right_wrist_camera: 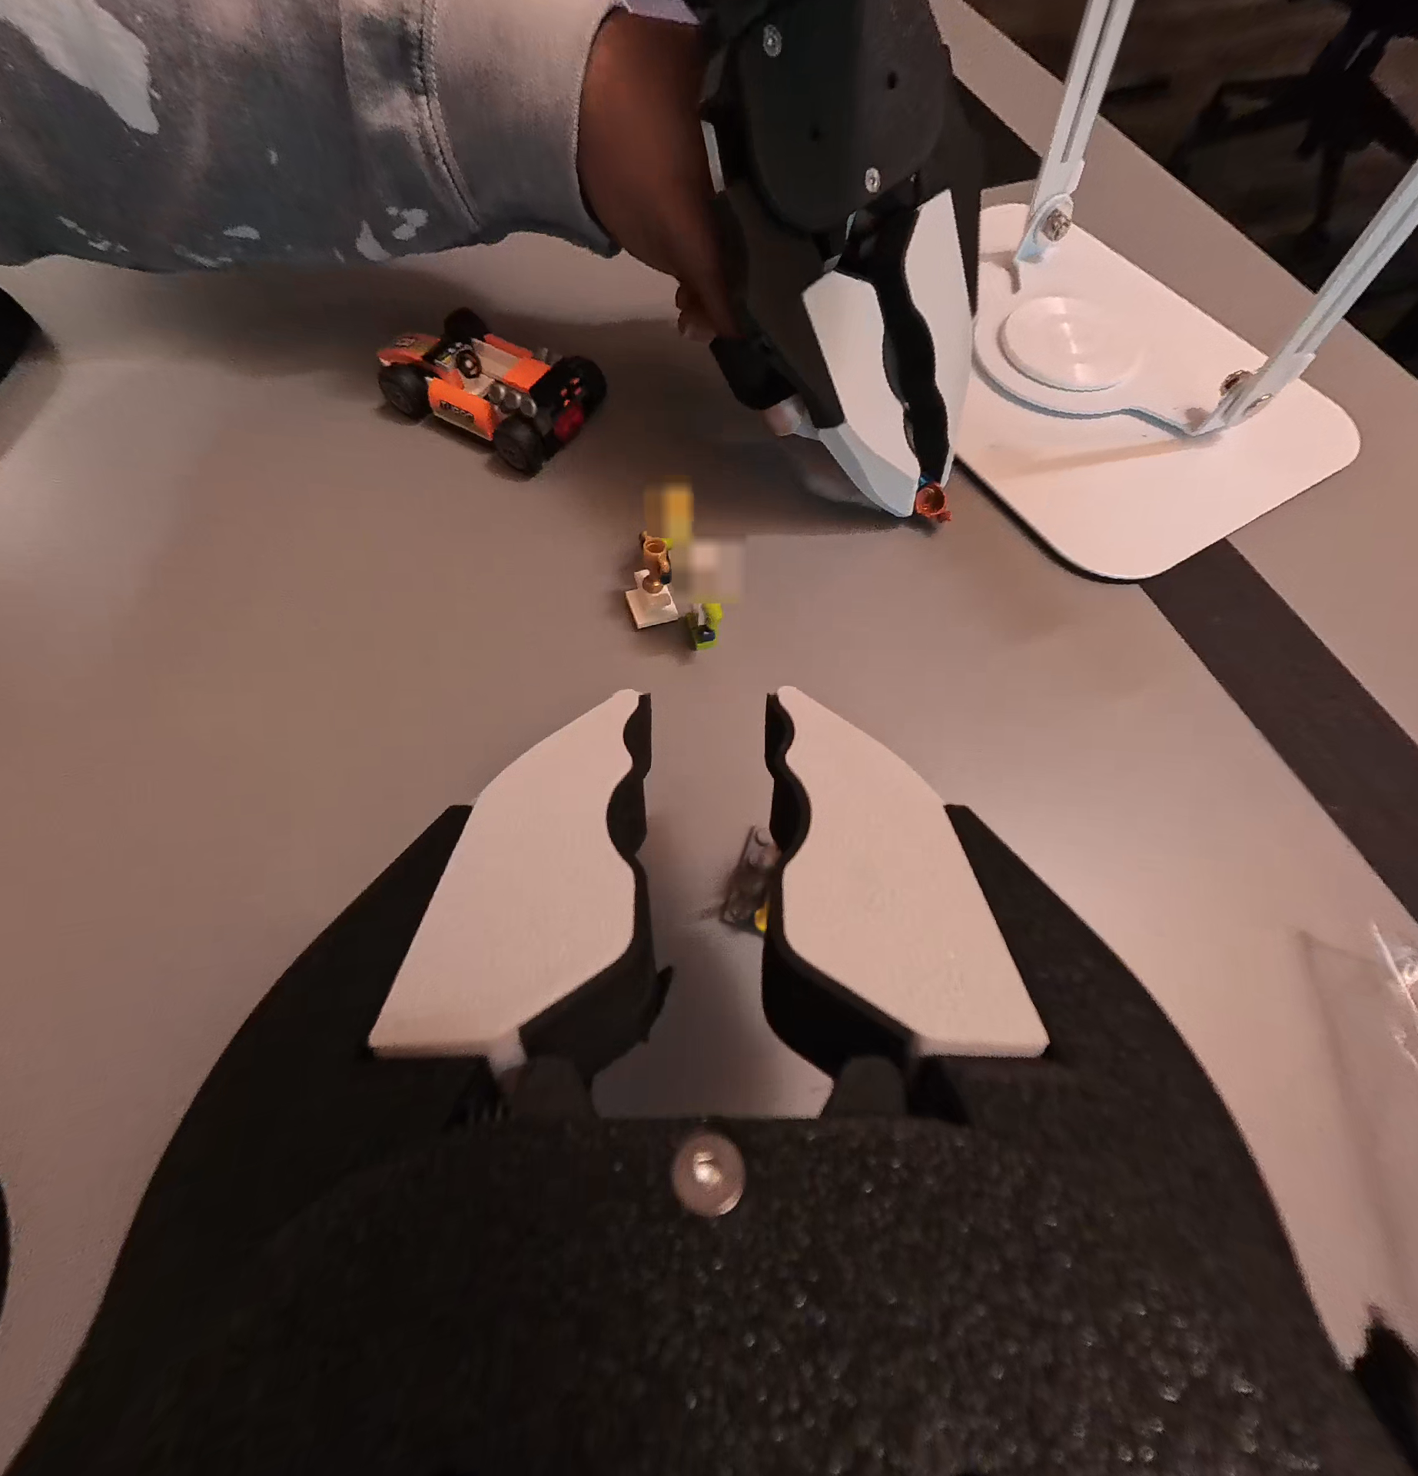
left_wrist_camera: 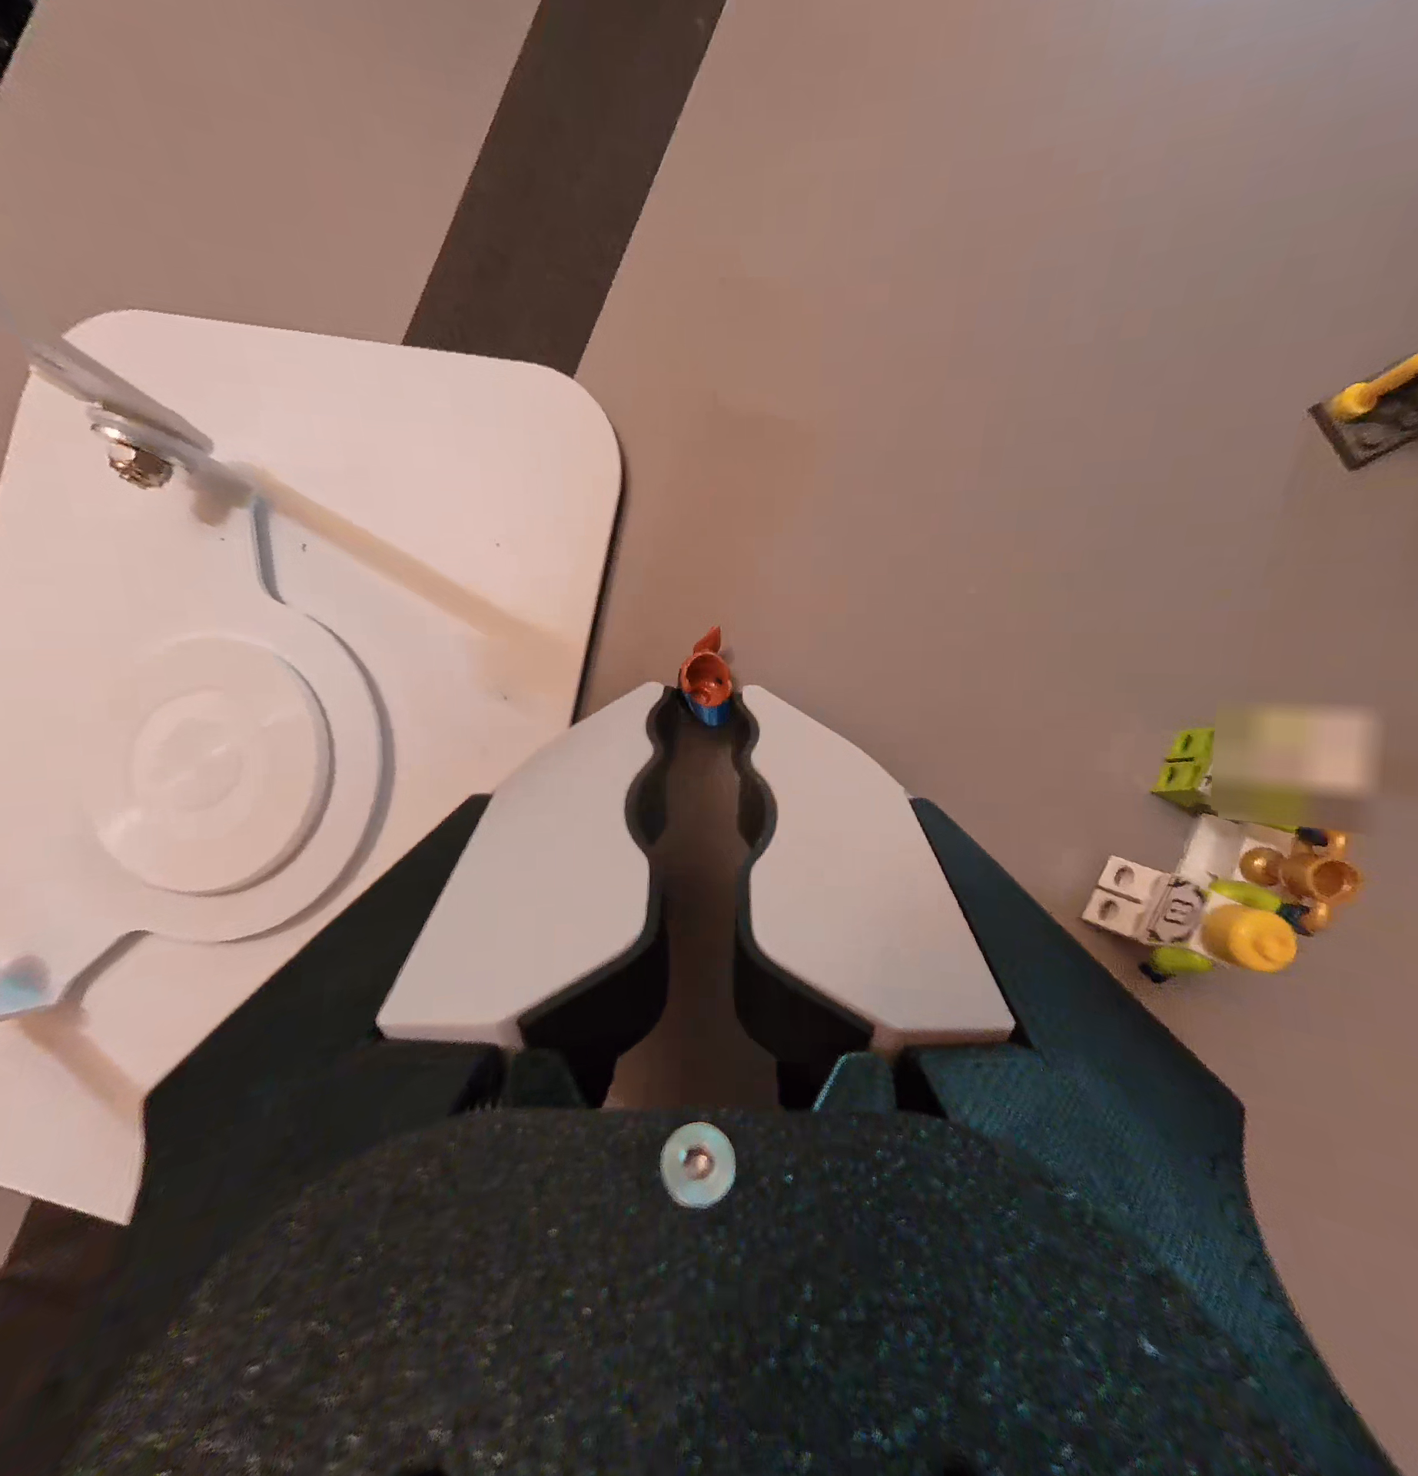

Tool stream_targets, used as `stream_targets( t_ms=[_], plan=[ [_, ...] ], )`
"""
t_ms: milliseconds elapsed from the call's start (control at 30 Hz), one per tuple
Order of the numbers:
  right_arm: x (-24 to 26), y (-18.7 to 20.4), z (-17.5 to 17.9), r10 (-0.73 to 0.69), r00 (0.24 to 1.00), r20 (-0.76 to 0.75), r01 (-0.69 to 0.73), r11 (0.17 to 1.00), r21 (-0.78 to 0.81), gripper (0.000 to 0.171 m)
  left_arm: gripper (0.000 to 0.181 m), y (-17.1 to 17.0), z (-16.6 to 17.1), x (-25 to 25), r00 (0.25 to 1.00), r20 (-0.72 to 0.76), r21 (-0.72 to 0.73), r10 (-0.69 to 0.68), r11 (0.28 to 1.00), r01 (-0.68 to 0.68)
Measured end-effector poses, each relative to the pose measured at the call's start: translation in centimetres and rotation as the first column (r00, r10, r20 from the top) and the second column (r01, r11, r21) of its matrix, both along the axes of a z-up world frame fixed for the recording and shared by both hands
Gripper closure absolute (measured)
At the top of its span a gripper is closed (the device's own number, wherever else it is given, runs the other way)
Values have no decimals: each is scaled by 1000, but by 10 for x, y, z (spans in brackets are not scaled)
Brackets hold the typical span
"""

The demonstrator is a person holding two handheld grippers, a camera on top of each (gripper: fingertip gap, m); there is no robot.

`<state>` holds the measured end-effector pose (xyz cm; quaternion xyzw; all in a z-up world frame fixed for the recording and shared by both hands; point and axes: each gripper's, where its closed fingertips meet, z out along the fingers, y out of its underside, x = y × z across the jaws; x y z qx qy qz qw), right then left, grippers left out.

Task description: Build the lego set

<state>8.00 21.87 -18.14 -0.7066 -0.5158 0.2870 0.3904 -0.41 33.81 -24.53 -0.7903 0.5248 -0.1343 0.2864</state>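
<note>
Our left claw [left_wrist_camera: 707, 696] pinches a small orange piece [left_wrist_camera: 704, 675] beside the white stand's edge [left_wrist_camera: 602, 559]; our right claw [right_wrist_camera: 707, 696] gapes over bare table [right_wrist_camera: 290, 639].

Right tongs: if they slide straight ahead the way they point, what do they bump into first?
Probably the little cluster ahead: the white plate with the gold trophy and the lime minifigure. The right tongs are open, with bare table before that. Depth is hard to judge, so they might pass above it.

The right gripper [right_wrist_camera: 707, 699] half hides a small clear piece [right_wrist_camera: 749, 878].
</note>
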Motion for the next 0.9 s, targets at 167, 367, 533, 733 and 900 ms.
stream_targets(
  t_ms=[167, 367, 533, 733, 900],
  plan=[
    [-2, -9, 3, -23, 1000, 10, 22, 996, 84, 145, 169, -29, 31, 3, 992, 123, 9, 2, 1000, -3],
    [-23, -30, 38, -57, 997, -58, 70, 965, 253, 144, 169, -119, 110, 24, 837, 547, -238, 19, 962, 133],
    [-49, -60, 71, -53, 990, -133, 105, 901, 421, 139, 169, -177, 146, 31, 617, 766, -443, 183, 845, 299],
    [-63, -87, 100, -101, 981, -164, 180, 784, 594, 140, 169, -217, 166, 32, 400, 850, -511, 343, 721, 469],
    [-69, -103, 114, -139, 978, -155, 208, 698, 685, 147, 169, -237, 180, 33, 276, 875, -483, 398, 670, 563]
  ],
)
